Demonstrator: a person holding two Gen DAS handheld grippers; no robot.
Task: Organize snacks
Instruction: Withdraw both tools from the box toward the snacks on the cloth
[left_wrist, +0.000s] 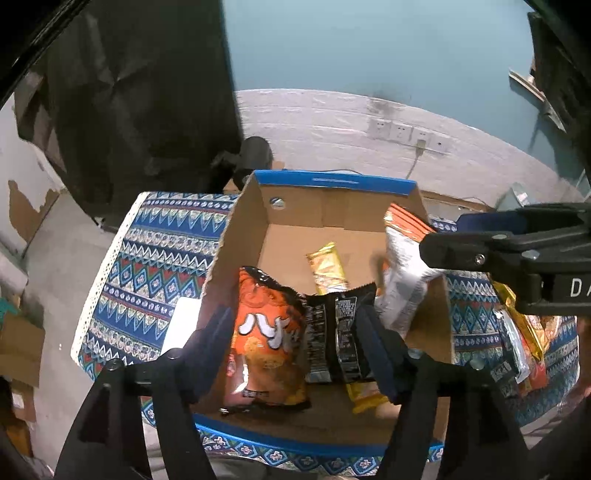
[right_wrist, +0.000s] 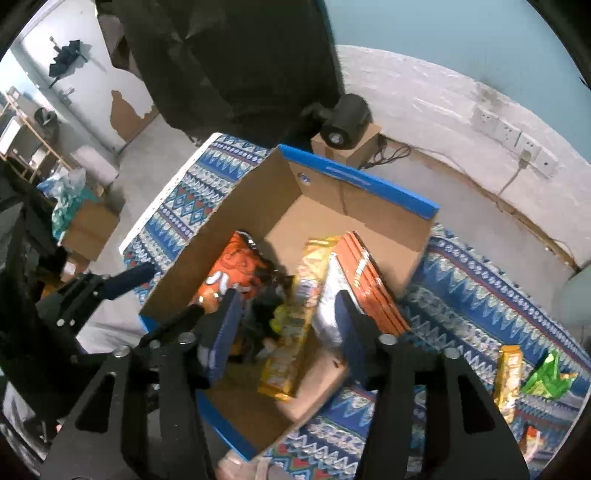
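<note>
Snacks (right_wrist: 509, 376) beyond box (right_wrist: 388, 190) — edge-cropped

An open cardboard box with blue rim (left_wrist: 332, 181) stands on the patterned blue tablecloth (left_wrist: 155, 258). Inside, an orange crinkled chip bag (left_wrist: 266, 339) lies left of a black snack packet (left_wrist: 336, 332); loose snack packets (right_wrist: 524, 376) lie on the cloth to the box's right

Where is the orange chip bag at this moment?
The orange chip bag stands inside the cardboard box against its left wall in the left wrist view, beside a black packet.
</note>
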